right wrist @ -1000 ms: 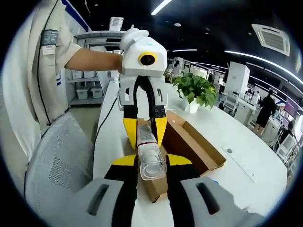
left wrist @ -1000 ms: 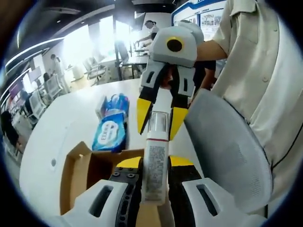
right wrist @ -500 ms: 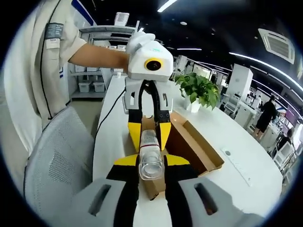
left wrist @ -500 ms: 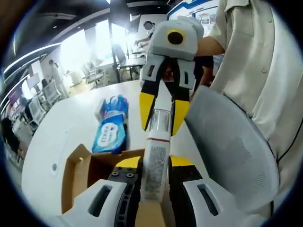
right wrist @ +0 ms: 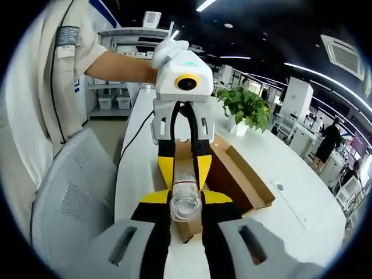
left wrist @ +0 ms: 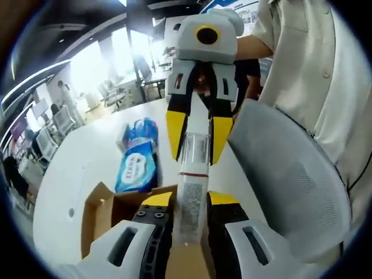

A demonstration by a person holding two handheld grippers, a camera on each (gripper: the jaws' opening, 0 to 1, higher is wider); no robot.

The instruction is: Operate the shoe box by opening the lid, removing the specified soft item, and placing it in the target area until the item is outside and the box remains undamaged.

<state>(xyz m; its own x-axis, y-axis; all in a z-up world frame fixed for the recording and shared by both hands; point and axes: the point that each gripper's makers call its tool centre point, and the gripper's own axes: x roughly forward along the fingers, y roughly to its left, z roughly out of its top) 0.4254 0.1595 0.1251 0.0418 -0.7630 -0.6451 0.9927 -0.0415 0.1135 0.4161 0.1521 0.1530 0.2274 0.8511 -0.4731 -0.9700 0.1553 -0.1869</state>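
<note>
White table [left wrist: 87,145] | blue pack [left wrist: 136,165] beside open box [right wrist: 238,174] | chair [left wrist: 290,186] near

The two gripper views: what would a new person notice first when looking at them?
First, a clear-capped bottle held in the air between both grippers: the left gripper grips its labelled body and the right gripper its transparent cap end. Under it lies the open cardboard box on the white table. A blue packet lies past the box, and a grey mesh chair stands at the table's edge.
</note>
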